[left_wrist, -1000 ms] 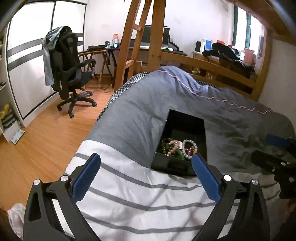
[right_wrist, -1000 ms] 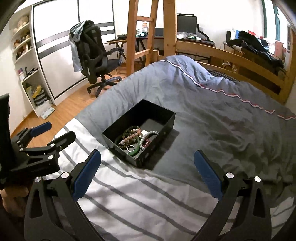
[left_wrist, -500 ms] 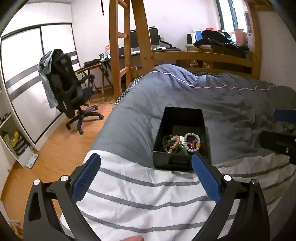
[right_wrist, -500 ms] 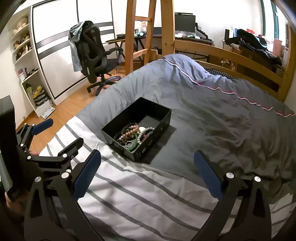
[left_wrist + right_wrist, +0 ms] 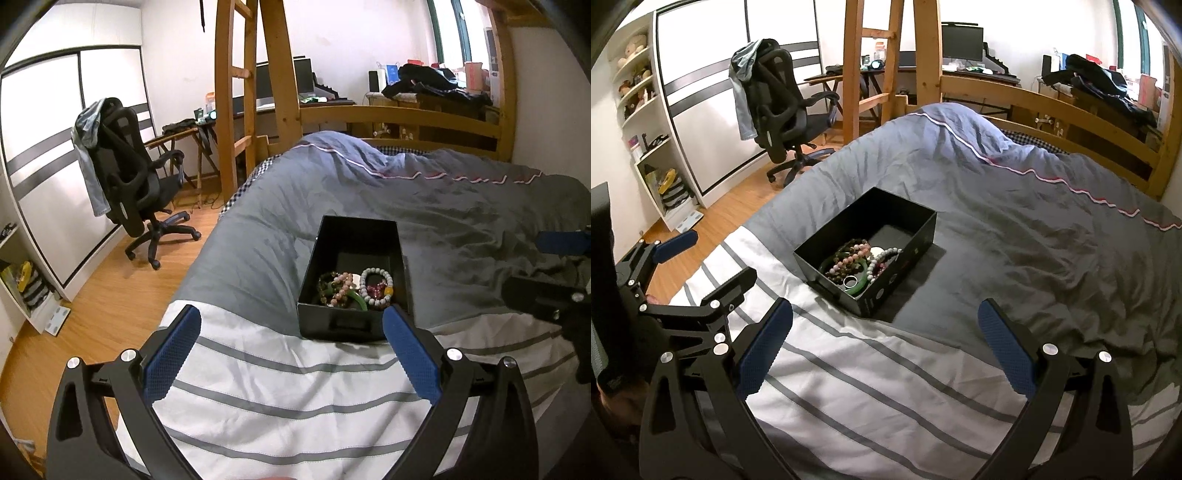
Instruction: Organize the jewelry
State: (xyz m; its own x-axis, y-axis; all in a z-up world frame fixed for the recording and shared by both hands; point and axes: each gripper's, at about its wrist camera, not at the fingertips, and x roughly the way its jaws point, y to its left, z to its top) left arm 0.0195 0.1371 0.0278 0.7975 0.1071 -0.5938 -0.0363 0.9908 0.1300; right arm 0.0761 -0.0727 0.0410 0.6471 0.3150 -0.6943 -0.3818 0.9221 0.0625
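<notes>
A black open box [image 5: 334, 323] sits on the bed and also shows in the right wrist view [image 5: 916, 225]. Its near end holds several bead bracelets [image 5: 375, 286], a green bangle [image 5: 862, 282] and a ring [image 5: 850, 282]. My left gripper [image 5: 291, 354] is open and empty, just short of the box's near end. My right gripper [image 5: 884, 347] is open and empty, above the striped sheet in front of the box. Each gripper shows at the edge of the other's view, the right one [image 5: 554, 273] and the left one [image 5: 701, 258].
The bed has a grey duvet [image 5: 1034, 206] and a white striped sheet [image 5: 295, 406]. A black office chair [image 5: 129, 184] stands on the wooden floor to the left. A wooden ladder [image 5: 255, 92] and bed rail [image 5: 1071, 110] stand behind. A shelf unit [image 5: 646, 122] stands at far left.
The left gripper has tilted and swung so the box sits more centred and upright in its view. The right gripper has shifted slightly; the box looks a little farther. Both stay open.
</notes>
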